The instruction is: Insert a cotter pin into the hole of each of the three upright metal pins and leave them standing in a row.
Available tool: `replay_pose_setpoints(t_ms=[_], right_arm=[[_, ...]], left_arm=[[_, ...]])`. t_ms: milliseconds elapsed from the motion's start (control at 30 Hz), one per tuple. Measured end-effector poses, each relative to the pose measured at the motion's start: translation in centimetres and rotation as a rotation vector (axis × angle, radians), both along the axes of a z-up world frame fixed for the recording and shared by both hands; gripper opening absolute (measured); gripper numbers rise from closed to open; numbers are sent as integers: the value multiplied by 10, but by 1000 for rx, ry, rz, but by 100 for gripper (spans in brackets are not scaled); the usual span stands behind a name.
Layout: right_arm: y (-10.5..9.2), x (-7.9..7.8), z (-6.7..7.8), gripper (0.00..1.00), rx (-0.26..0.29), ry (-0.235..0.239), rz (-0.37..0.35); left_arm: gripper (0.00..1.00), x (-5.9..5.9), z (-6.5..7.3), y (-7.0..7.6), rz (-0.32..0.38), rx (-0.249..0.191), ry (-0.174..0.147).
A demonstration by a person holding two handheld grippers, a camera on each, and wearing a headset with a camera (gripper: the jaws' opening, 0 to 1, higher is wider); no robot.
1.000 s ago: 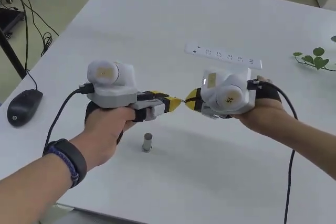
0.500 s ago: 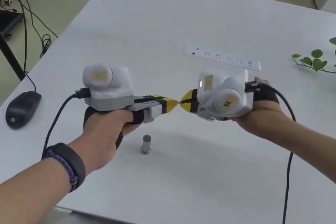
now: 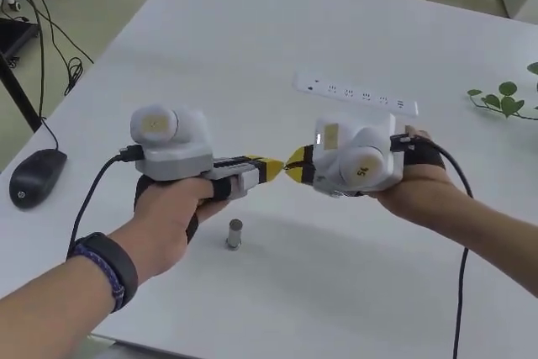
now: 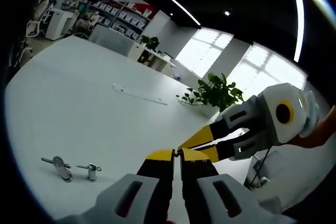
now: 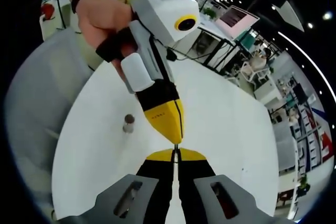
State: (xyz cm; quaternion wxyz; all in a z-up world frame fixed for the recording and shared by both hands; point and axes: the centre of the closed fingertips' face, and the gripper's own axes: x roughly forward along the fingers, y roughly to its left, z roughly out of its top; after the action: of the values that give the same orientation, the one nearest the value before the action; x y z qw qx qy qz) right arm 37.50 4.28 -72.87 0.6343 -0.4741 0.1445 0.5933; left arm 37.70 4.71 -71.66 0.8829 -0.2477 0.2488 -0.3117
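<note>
Against one second ago: both hands have eased slightly toward 7 o'clock in the head view. The tips met nose to nose then, and they do now. Table items unchanged.

Left gripper (image 3: 275, 169): jaws clenched, no gap visible in its own view (image 4: 177, 154). Right gripper (image 3: 293, 166): jaws likewise pressed together (image 5: 175, 153). The two noses touch or nearly so. In the right gripper view a thin dark sliver (image 5: 176, 147) sits between the noses; too small to tell what it is or which gripper holds it.

One metal pin (image 3: 234, 234) stands upright on the white table (image 3: 353, 283), at 7 o'clock from the tips and well below them; also seen from the right gripper (image 5: 127, 123).

In the left gripper view, two small metal pieces (image 4: 59, 164) (image 4: 91, 170) lie close together at 8 o'clock from the jaws; pose unclear.

Power strip (image 3: 356, 92) at 1 o'clock, mouse (image 3: 35, 176) at 9 o'clock.
</note>
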Motion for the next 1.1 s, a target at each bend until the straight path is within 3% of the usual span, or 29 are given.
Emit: replay_pose_setpoints(t_ms=[200,300,733,1100], right_arm=[[1,1,2,2,2,-8,4],[2,1,2,2,3,-12,7],[4,-2,3,3,17,-11,10],[-4,-3,4,8,30,39,-26]], left_arm=[[1,0,2,0,-4,-12,-6],[1,0,2,1,-1,-30,11],[0,-3,4,2,-15,-29,-1],[0,-6,6,1,-42,-18,-22]])
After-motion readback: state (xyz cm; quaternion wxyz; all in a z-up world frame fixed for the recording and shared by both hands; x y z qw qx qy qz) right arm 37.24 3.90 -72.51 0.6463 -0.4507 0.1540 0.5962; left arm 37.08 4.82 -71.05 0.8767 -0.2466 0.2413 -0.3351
